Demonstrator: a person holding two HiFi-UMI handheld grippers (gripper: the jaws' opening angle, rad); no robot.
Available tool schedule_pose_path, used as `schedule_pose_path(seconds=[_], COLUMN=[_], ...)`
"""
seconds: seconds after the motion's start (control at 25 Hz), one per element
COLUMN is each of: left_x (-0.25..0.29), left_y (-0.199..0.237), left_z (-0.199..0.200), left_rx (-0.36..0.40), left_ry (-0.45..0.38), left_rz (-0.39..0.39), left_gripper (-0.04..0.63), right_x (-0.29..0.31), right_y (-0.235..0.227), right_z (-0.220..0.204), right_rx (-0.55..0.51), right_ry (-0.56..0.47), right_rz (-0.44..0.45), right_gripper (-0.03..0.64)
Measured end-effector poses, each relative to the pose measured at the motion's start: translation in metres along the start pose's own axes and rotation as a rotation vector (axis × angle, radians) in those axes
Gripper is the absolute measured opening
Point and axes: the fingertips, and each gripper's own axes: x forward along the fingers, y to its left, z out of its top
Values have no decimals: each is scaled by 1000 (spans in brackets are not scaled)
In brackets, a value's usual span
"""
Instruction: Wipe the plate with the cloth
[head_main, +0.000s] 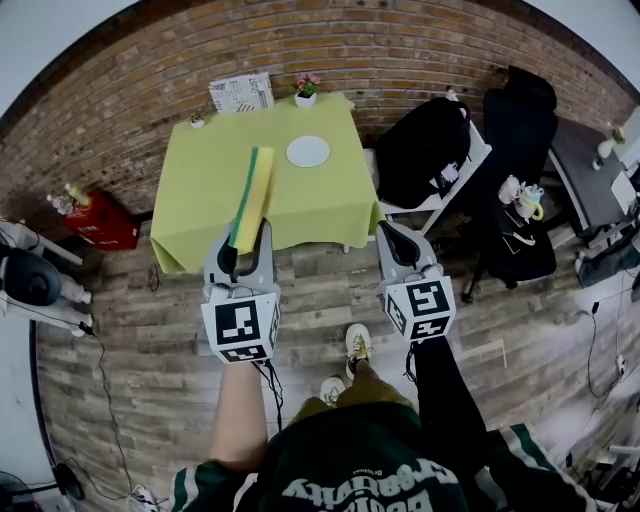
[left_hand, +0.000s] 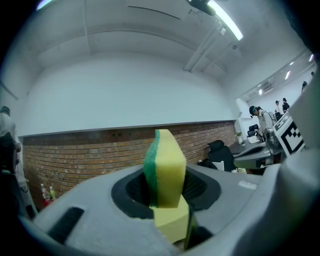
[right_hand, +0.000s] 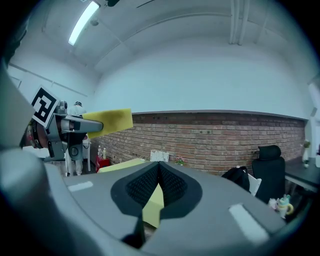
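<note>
I'm on the approach. My left hand-held gripper (head_main: 243, 240) is clamped on the one sponge (head_main: 253, 195) at centre frame. The one plate (head_main: 308, 151) lies untouched on the single bench (head_main: 200, 200) at upper centre, well apart from the sponge. My right hand-held gripper (head_main: 400, 240) is closed and empty. Next, I judge, I must step up and lower the sponge flat onto the plate.

The place looks like an office or a lab room. It has a brick wall (head_main: 300, 50), a wood-plank floor (head_main: 130, 380), a black office chair (head_main: 520, 130), a dark desk (head_main: 588, 185) and a tube light (left_hand: 225, 20) on a high white ceiling (left_hand: 125, 35).
</note>
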Motion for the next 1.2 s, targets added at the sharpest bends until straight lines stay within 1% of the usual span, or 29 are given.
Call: schedule_pose_path(seconds=[0.2,0.44,0.84,1.2], left_x=[34,82,153,192], left_y=[0,5,21,25], left_z=[-1,-2,-5,-12], left_rx=[6,15,10,-5], left_ry=[-2,13,32,48], left_rz=[3,11,69,114], left_gripper=[133,133,135,135], right_x=[28,76,158,204], right_y=[-24,-52,-87,-113], right_z=[0,3,6,5], right_rx=[-4,-6,13,25], right_ry=[2,8,4,0], right_rz=[11,43,120,169], right_gripper=[14,14,14,14])
